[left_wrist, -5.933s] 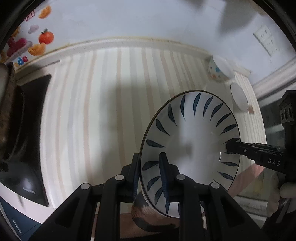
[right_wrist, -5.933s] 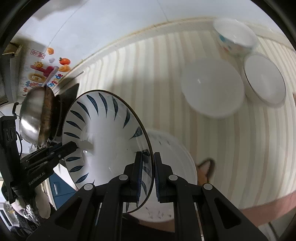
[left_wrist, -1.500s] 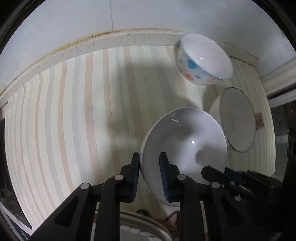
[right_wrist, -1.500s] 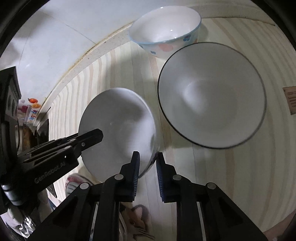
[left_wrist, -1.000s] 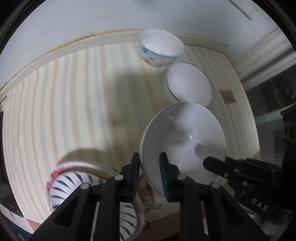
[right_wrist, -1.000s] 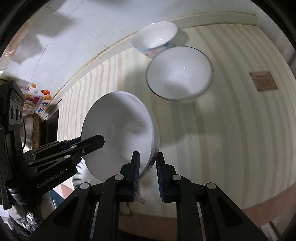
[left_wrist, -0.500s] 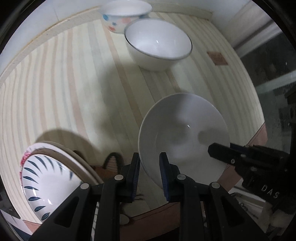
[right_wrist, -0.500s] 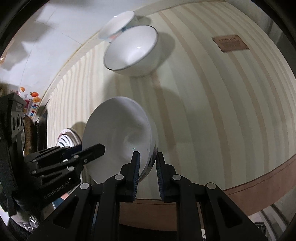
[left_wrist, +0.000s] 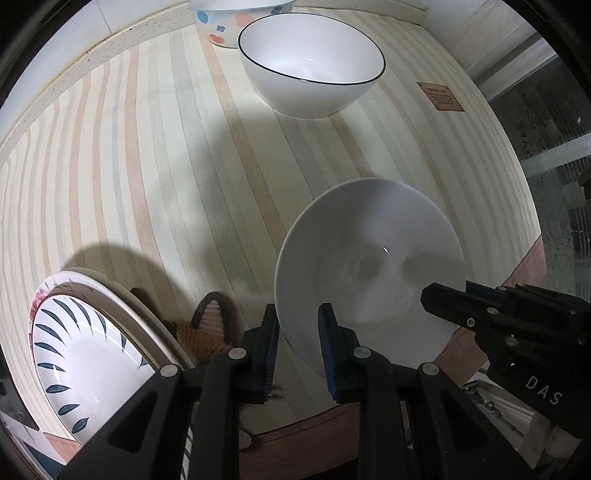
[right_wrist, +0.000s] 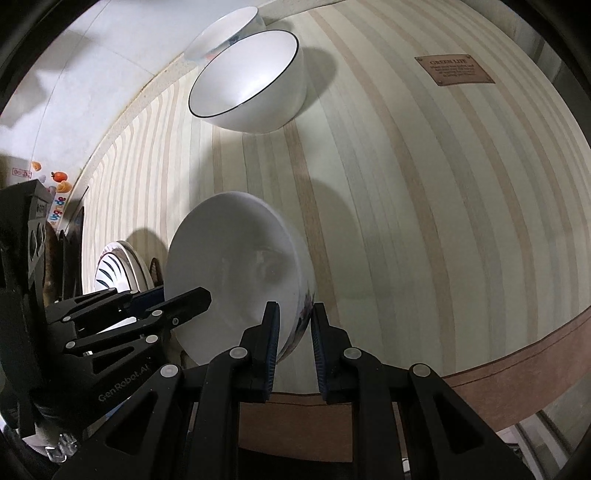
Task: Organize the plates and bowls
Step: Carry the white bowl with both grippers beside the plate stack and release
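Two grippers hold one white bowl (left_wrist: 369,266) between them, lifted and tilted above the front edge of a striped table (left_wrist: 147,166). The left gripper (left_wrist: 297,350) has its blue-padded fingers narrowly parted, only as wide as the bowl's wall, with one finger inside the rim and the other outside, clamping the bowl's near left rim. The right gripper (right_wrist: 293,338) is closed to the same narrow gap on the opposite rim, one finger inside and one against the outer wall, where a dark floral pattern shows. In the left wrist view the right gripper's black fingers (left_wrist: 461,301) reach in from the right edge to the bowl's rim; in the right wrist view the left gripper's fingers (right_wrist: 184,299) reach in from the left. Three bowls can be counted in all: the held one, a white bowl with a thin dark rim (left_wrist: 310,66) standing near the table's back edge, and a spotted bowl (left_wrist: 229,22) touching or just behind it by the wall. Two stacked plates sit at the front left corner, a plate with blue leaf marks (left_wrist: 85,362) resting on a larger plate with a pink flower rim (left_wrist: 122,295). One small brown label (right_wrist: 453,70) lies on the table toward the back right corner.
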Demonstrator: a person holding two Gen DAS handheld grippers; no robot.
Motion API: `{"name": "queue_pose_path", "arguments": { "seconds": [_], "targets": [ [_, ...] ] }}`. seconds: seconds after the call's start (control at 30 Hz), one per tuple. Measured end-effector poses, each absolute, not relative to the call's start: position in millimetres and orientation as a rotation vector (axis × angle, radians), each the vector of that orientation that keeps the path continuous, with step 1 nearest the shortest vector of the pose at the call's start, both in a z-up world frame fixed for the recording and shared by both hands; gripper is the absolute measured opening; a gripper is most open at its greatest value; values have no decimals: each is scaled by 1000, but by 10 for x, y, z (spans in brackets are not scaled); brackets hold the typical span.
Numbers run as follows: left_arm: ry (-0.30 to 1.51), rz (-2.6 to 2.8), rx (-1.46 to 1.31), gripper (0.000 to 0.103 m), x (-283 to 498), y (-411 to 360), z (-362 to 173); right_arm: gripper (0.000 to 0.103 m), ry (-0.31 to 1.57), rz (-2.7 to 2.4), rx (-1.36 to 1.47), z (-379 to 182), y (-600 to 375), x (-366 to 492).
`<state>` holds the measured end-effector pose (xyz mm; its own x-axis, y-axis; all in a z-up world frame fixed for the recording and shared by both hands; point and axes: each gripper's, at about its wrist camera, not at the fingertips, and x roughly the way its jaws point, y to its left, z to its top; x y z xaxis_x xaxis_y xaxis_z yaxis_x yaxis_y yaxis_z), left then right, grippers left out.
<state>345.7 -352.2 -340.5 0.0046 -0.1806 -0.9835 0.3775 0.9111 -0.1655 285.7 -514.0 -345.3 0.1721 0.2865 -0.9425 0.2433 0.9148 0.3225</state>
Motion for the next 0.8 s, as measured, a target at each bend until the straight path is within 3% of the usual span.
{"name": "queue_pose_path", "arguments": {
  "seconds": [0.43,0.67,0.73,0.77,0.8],
  "targets": [
    [1537,-420,154,19,3433,-3548,-3421,19,1431,41,459,-3472,-5140,2869],
    [1477,-395,122,20,3468,-3352,-2925,20,1395,44,488,-3137,-5323,2874],
    [1440,-390,83,26,3609,-3317,-2728,22,1359,38,510,-2960,-5445,2931],
    [1426,-390,65,34,3694,-3312,-2675,25,1337,33,526,-2869,-5518,2986],
    [1406,-390,44,42,3822,-3320,-2619,34,1317,34,540,-2801,-5579,3055]
  ]
}}
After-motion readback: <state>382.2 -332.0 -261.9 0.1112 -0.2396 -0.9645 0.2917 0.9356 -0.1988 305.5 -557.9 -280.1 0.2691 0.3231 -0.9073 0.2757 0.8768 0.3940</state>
